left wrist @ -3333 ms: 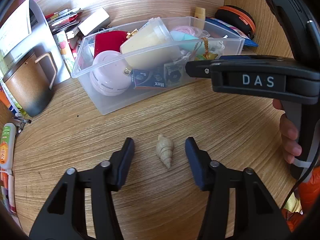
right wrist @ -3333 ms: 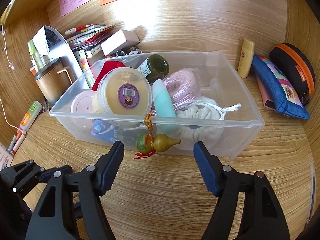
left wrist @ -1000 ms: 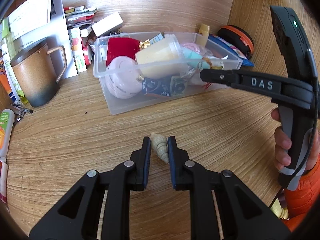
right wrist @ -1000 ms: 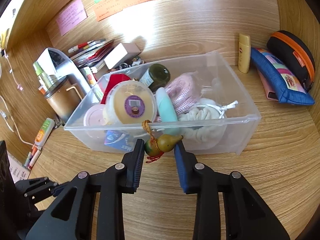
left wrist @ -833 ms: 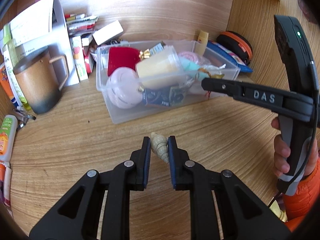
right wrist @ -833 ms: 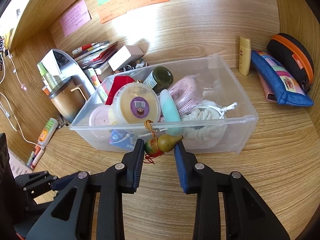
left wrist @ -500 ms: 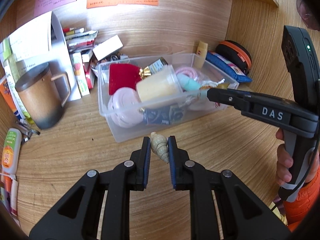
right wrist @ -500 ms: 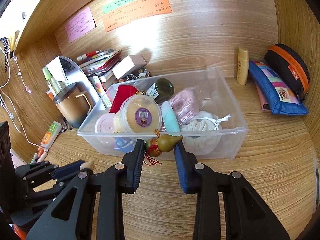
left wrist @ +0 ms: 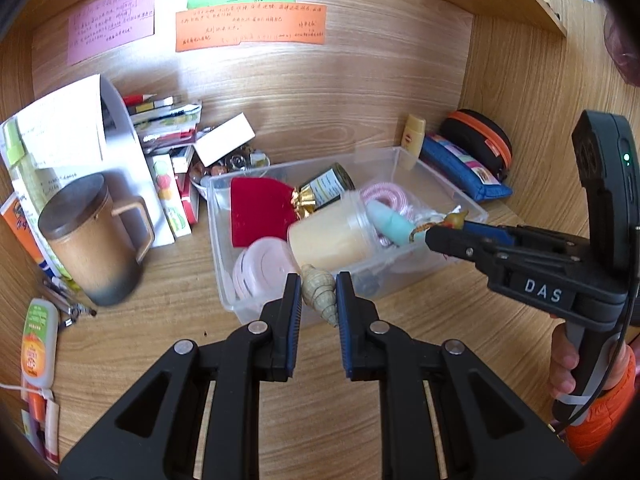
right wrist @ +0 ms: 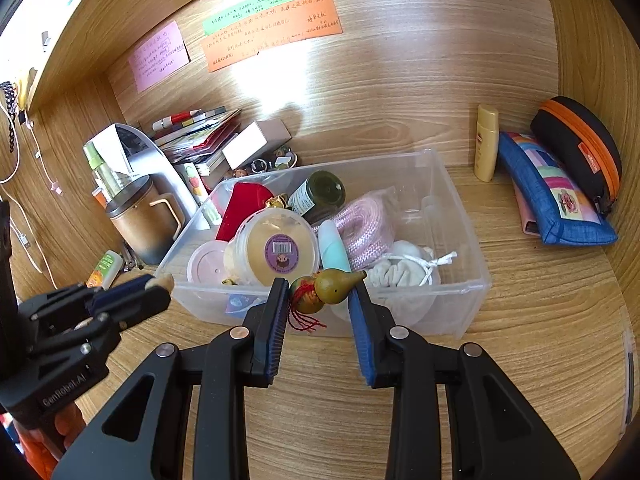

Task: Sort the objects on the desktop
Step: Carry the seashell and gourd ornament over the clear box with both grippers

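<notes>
My left gripper [left wrist: 318,294] is shut on a cream spiral seashell [left wrist: 320,293], held in the air in front of the clear plastic bin's [left wrist: 472,210] near wall. In the right wrist view the same gripper [right wrist: 158,282] shows at the left with the shell tip [right wrist: 165,279] peeking out. My right gripper [right wrist: 318,294] is shut on a small olive-green gourd charm [right wrist: 334,283] with red tassel, just before the bin's [right wrist: 460,216] front rim. The bin holds a yellow tub [right wrist: 276,250], a red pouch, a dark jar, pink cord and white cloth.
A brown mug [left wrist: 94,240] stands left of the bin beside papers, books and a white box. A small yellow bottle [right wrist: 486,142], a blue pouch [right wrist: 556,196] and a black-orange case [right wrist: 580,146] lie at the right. Wooden walls close the back and right. A person's hand [left wrist: 564,364] holds the right gripper.
My left gripper has risen off the desk with the shell and neared the bin. The right gripper, still shut on the gourd, has barely moved.
</notes>
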Motion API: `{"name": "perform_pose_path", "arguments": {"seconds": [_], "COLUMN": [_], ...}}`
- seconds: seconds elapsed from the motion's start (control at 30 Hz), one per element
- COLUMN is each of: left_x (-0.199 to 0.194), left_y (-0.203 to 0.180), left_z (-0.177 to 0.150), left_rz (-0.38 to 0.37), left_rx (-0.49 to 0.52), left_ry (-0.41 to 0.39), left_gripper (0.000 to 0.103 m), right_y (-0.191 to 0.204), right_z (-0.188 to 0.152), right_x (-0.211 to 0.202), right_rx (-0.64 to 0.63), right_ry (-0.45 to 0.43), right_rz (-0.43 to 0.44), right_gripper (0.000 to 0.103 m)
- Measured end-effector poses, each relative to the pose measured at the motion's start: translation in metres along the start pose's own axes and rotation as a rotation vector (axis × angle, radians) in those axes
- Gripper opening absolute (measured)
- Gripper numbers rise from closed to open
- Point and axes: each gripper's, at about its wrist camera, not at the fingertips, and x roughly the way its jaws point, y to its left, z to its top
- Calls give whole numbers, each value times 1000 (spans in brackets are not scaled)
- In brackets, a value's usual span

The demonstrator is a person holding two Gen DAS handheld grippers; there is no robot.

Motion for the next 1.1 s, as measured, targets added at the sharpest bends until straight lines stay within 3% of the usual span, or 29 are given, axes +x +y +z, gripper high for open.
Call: {"name": "perform_pose_path", "arguments": {"seconds": [0.5, 1.1], "left_x": [25, 45], "left_y": [12, 28], "left_z": [21, 23], "left_rz": [0, 28], "left_rx": [-21, -54], "left_ry": [22, 58], "left_gripper": [16, 16], "right_y": [-11, -11], "right_z": [10, 20], "right_x": [15, 36], "right_rx": [0, -37], "right_ry": [15, 58], "right_rz": [8, -2], "right_gripper": [28, 28]}}
